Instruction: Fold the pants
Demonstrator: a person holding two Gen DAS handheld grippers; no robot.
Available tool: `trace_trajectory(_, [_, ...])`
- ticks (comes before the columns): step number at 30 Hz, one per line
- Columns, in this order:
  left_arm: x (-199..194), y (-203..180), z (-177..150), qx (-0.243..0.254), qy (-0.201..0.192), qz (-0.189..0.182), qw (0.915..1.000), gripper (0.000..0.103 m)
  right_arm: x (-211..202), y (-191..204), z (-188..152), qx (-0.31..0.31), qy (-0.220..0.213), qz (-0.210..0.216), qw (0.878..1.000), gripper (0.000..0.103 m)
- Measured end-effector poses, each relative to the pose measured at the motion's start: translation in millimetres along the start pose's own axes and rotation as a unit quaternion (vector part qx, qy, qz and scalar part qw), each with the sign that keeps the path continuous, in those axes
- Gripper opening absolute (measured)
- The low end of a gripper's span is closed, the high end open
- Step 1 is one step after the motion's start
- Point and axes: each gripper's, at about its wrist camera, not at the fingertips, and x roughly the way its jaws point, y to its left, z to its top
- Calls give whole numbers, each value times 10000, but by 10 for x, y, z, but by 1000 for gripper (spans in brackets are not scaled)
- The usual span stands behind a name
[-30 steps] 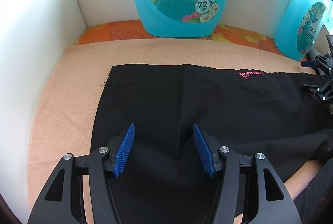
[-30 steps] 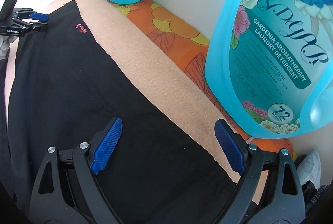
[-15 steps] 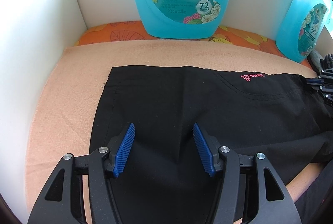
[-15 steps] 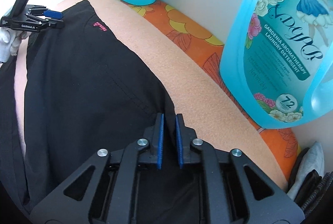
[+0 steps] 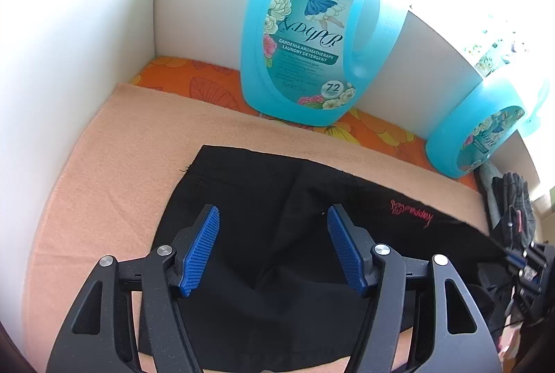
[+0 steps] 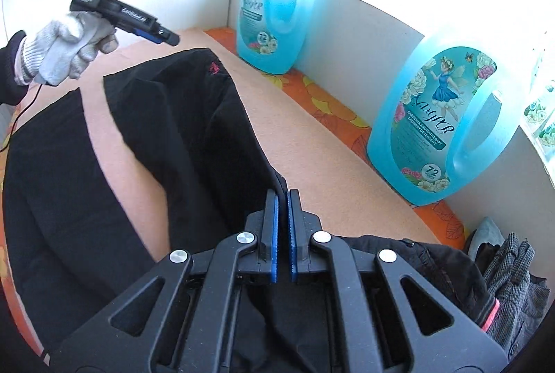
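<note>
Now right hand-held gripper (image 6: 282, 199) clamped on raised pants (image 6: 194, 130), previously flat.

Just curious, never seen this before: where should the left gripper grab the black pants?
Probably the left end edge of the black pants, coming from the peach towel side: it lies flat and clear there. The left gripper, jaws opening and empty, hovers above.

The pants (image 6: 194, 137) run out of frame below the right claw (image 6: 281, 199). The fine print on the jug (image 5: 312, 36) behind them is unreadable. Its cap is cropped off.
</note>
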Motion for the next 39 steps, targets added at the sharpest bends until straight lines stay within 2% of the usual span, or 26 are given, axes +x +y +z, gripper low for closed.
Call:
trace_trajectory(6, [-27, -148, 5, -210, 194, -262, 9992, 65, -193, 460, -234, -253, 171, 190, 9994, 5])
trace_trajectory(9, [-105, -253, -27, -257, 136, -438, 9986, 65, -190, 598, -341, -404, 276, 116, 9987, 5])
trace_trajectory(12, [-146, -316, -51, -210, 94, -489, 9985, 74, -168, 644, -387, -390, 316, 153, 9986, 5])
trace_trajectory(16, [-189, -294, -48, -418, 60, -563, 9975, 74, -168, 761, -445, -587, 389, 84, 9975, 5])
trace_trajectory(26, [-23, -208, -70, -524, 505, -303, 9969, 74, -303, 1088, -632, -1103, 422, 0, 9930, 5])
trace_trajectory(30, [52, -139, -140, -603, 492, -353, 9963, 72, -304, 1172, -682, -1193, 445, -55, 9918, 5])
trace_trajectory(32, [73, -124, -186, -578, 431, -348, 9968, 51, -316, 1190, -694, -1203, 433, -82, 9918, 5])
trace_trajectory(33, [87, -111, -213, -575, 452, -350, 9967, 35, -326, 1184, -689, -1187, 416, -102, 9920, 5])
trace_trajectory(35, [84, -94, -269, -535, 390, -335, 9972, 26, -348, 1166, -680, -1111, 403, -125, 9929, 5])
trace_trajectory(37, [51, -70, -328, -486, 299, -351, 9978, 11, -366, 1138, -662, -1023, 379, -189, 9938, 5])
trace_trajectory(39, [2, -45, -382, -475, 187, -396, 9979, 7, -381, 1104, -648, -928, 361, -292, 9946, 5])
